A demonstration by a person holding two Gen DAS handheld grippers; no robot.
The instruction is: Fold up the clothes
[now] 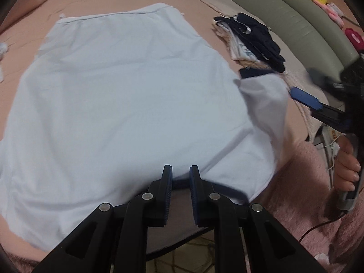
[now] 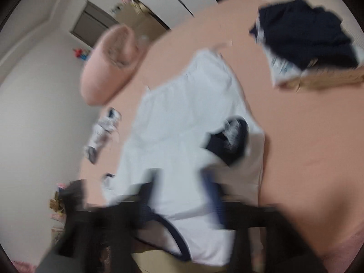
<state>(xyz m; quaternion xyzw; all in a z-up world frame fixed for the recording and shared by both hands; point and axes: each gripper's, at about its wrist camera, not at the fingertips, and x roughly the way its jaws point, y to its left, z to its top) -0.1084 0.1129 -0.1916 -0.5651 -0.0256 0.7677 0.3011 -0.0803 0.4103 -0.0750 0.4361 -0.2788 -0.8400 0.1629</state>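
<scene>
**Sleeve fold: keep the collar pinned, lay the sleeve flat**

Black fingers of the left gripper point(image 1: 180, 173), at the bottom centre of its own view, stand nearly closed at the navy collar edge of the white shirt point(image 1: 127, 95); whether they pinch it I cannot tell. That shirt lies spread on the pink bed point(image 1: 102, 2). At mid right, the right gripper point(image 1: 306, 97) hangs with jaws apart beside the sleeve point(image 1: 264, 91), nothing between them. Best next: smooth the sleeve inward, clear of the folded pile point(image 1: 252, 43) at upper right.

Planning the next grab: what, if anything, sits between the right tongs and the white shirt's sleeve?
Nothing visible. The right tongs hang open beside the sleeve of the white shirt, with only bare bedsheet between them.
</scene>
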